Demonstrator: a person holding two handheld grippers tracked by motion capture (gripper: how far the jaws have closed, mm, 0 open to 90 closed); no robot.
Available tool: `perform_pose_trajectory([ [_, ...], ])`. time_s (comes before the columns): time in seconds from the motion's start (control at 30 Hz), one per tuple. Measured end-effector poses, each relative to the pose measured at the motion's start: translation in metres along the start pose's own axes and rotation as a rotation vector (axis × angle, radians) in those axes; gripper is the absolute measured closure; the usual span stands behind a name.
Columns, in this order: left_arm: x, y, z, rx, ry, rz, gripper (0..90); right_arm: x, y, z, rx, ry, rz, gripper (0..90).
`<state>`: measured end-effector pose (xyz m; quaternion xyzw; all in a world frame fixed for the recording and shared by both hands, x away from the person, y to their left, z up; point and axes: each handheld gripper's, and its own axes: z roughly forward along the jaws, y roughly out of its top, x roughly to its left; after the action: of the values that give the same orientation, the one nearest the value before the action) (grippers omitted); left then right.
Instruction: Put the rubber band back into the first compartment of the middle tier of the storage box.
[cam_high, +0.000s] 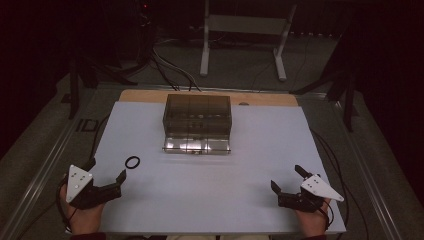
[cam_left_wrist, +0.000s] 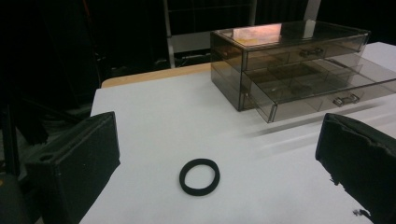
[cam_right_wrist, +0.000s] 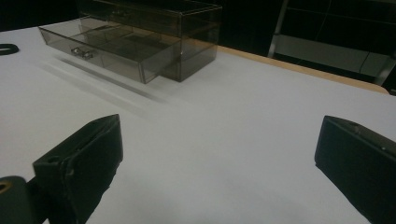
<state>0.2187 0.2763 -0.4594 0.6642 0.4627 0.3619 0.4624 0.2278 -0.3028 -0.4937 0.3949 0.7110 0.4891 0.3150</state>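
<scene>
A smoky clear drawer box (cam_high: 197, 118) stands at the back middle of the white table (cam_high: 215, 200), its lower drawer (cam_high: 196, 145) pulled out toward me. The box (cam_left_wrist: 285, 60) and its open drawer (cam_left_wrist: 322, 91) lie ahead to the right in the left gripper view. A black ring (cam_high: 132, 162) lies flat on the table, just ahead of my left gripper (cam_high: 106, 171), which is open and holds nothing. The ring (cam_left_wrist: 199, 176) sits between its spread jaws. My right gripper (cam_high: 289, 178) rests open near the front right, empty. Its view has the box (cam_right_wrist: 154, 28) at upper left and the ring (cam_right_wrist: 6, 48) at the left edge.
A wooden board edge (cam_high: 150, 95) shows behind the white sheet. A white metal stand (cam_high: 245, 35) and cables (cam_high: 170, 70) sit on the floor beyond the table. Dark stand legs (cam_high: 345, 90) flank the far corners.
</scene>
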Motion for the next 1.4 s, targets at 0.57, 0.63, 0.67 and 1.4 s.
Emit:
perform_pose_trajectory([
  [0.57, 0.007, 0.008, 0.019, 0.030, -0.004, -0.011, 0.4, -0.003, 0.000, -0.003, -0.014, -0.017, 0.010, 1.4],
  [0.63, 0.009, 0.009, 0.022, 0.033, -0.001, -0.016, 0.4, -0.003, 0.000, -0.004, -0.017, -0.021, 0.013, 1.4],
  [0.67, 0.009, 0.009, 0.022, 0.033, -0.001, -0.016, 0.4, -0.004, 0.000, -0.004, -0.018, -0.023, 0.014, 1.4],
  [1.4, 0.015, 0.008, 0.049, 0.066, 0.051, -0.041, 0.4, -0.004, 0.000, -0.007, -0.029, -0.043, 0.013, 1.4],
])
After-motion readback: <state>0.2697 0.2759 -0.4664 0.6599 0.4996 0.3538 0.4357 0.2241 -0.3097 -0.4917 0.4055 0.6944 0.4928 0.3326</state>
